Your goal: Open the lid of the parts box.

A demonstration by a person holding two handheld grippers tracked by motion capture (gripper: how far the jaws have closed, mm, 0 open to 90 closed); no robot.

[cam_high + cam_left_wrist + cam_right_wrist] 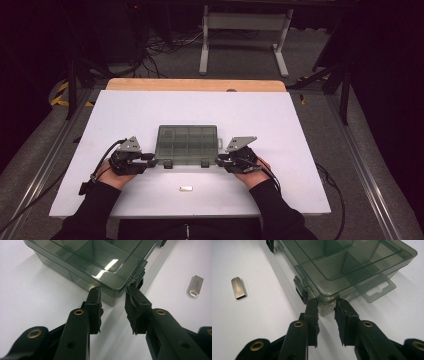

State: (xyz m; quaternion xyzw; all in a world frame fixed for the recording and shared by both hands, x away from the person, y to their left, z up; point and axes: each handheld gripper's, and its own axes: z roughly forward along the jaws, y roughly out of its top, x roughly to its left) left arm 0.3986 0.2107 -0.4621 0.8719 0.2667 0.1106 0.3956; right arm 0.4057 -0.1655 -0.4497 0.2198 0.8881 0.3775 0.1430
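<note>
Smoky-grey transparent plastic compartment box (187, 142), lid shut, centred on white tabletop (125, 115). Left gripper (113, 293) at box's near-left corner, jaws parted w/ corner between tips, touching. Right gripper (326, 305) at near-right corner, same: parted, tips against box wall. Small silver metal USB stick (185, 188) lying apart, nearer the person.

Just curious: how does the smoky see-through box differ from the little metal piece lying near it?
The smoky translucent plastic compartment box is large, dark and divided into cells; the small silver metal piece is tiny, shiny and hollow-ended. A gripper meets each near corner of the box; the piece lies untouched. Both rest on the white table.
</note>
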